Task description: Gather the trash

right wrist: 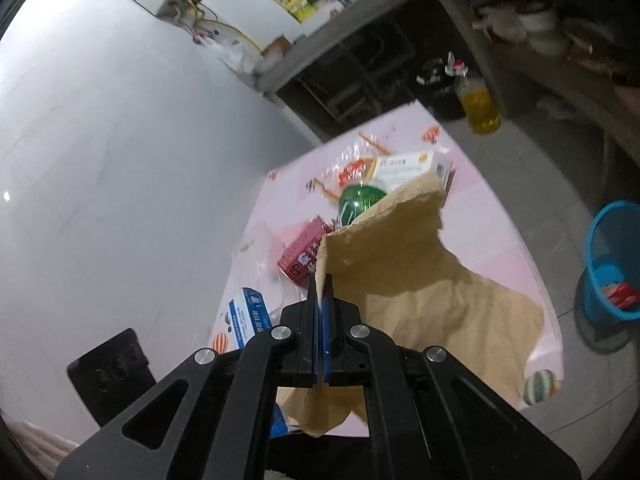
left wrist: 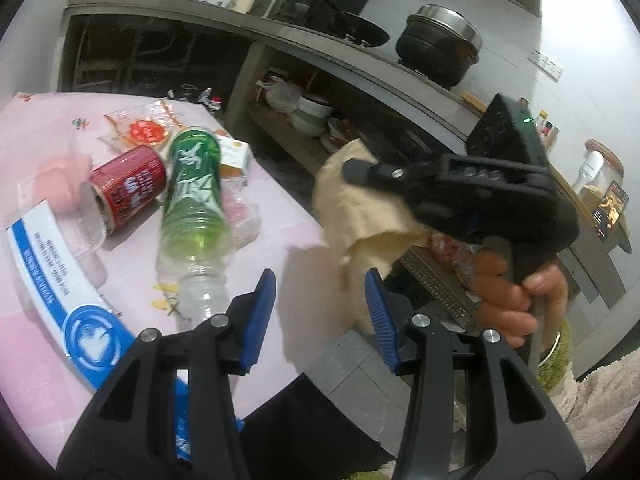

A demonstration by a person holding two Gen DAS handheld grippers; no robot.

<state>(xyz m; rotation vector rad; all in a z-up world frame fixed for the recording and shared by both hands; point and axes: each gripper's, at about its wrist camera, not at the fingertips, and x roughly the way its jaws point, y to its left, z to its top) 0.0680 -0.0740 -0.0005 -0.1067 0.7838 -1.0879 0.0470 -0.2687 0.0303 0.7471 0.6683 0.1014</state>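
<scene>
Right gripper (right wrist: 320, 292) pinching tan paper (right wrist: 420, 280) at frame centre, left gripper (left wrist: 320, 300) half spread and empty at lower centre, bottle (left wrist: 192, 200) and can (left wrist: 128, 188) left on pink bench (left wrist: 280, 216).

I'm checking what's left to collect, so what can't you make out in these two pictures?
- Right wrist view: the brown paper in the right hand-held gripper covers much of the green bottle and red can.
- Blue bin: cut off by the frame edge.
- Left wrist view: box print too blurred to read.
</scene>
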